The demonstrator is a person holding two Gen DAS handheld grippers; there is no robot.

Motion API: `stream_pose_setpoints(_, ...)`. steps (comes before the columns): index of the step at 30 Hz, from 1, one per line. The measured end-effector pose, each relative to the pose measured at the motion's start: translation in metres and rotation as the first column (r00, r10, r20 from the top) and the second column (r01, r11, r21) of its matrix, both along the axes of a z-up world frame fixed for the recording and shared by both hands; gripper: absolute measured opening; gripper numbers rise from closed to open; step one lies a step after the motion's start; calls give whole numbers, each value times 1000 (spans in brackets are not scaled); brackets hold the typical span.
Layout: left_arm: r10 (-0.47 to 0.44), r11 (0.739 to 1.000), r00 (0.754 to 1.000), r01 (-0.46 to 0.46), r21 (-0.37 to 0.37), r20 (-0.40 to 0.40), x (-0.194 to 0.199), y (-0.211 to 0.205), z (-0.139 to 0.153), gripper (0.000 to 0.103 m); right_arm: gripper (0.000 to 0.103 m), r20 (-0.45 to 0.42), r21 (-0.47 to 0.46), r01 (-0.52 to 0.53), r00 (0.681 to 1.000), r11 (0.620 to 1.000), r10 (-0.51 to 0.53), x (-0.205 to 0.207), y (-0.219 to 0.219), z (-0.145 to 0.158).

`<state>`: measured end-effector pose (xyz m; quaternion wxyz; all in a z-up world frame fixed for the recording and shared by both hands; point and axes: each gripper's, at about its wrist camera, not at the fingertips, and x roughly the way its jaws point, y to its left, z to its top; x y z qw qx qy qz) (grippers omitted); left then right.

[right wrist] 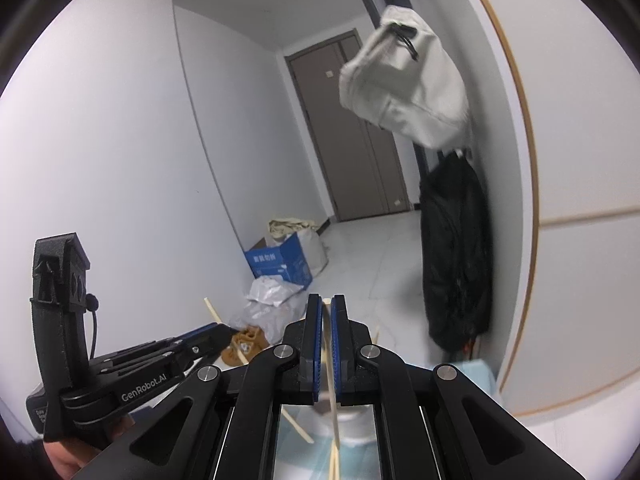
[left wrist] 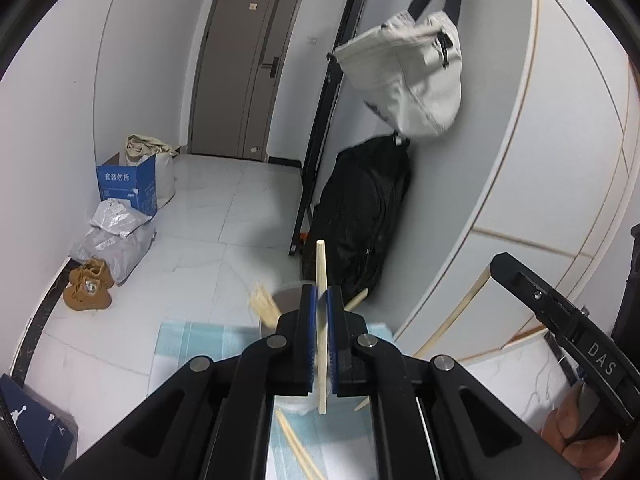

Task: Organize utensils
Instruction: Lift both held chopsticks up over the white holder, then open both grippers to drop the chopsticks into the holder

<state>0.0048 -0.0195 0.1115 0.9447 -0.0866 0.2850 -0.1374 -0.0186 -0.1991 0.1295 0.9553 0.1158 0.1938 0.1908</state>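
Left wrist view: pale, slim wooden chopstick (left wrist: 321, 276) upright, pinched in the left tool (left wrist: 321, 300).

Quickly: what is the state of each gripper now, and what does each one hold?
Left gripper: closed on a wooden chopstick.
Right gripper: closed on another chopstick.

Black grippers (left wrist: 322, 300) with blue-padded fingers (right wrist: 316, 344), silver screws, "GenRobot.AI" lettering.
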Motion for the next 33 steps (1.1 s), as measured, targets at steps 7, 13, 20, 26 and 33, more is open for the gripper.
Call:
stream_pose_setpoints(7, 18, 1000, 999, -17, -20, 31, 28, 2, 22, 1, 4, 30, -16, -15, 999, 1000, 15, 39, 3, 35)
stream_pose_setpoints(13, 18, 999, 999, -16, -46, 30, 56, 8, 22, 1, 4, 51, -48, -31, 998, 998, 34, 74, 13, 44)
stream_pose_setpoints(20, 38, 997, 999, -38, -65, 0, 85, 15, 4, 1, 4, 20, -70, -40, 999, 997, 41, 122, 23, 30)
stream_pose_setpoints(26, 51, 996, 998, -53, -74, -32, 101, 15, -18, 1, 4, -30, -109, -68, 997, 992, 65, 143, 33, 5)
stream_pose_setpoints(33, 51, 994, 995, -59, -91, -84, 113, 20, -38, 1, 4, -62, -190, -130, 991, 973, 120, 152, 52, -15)
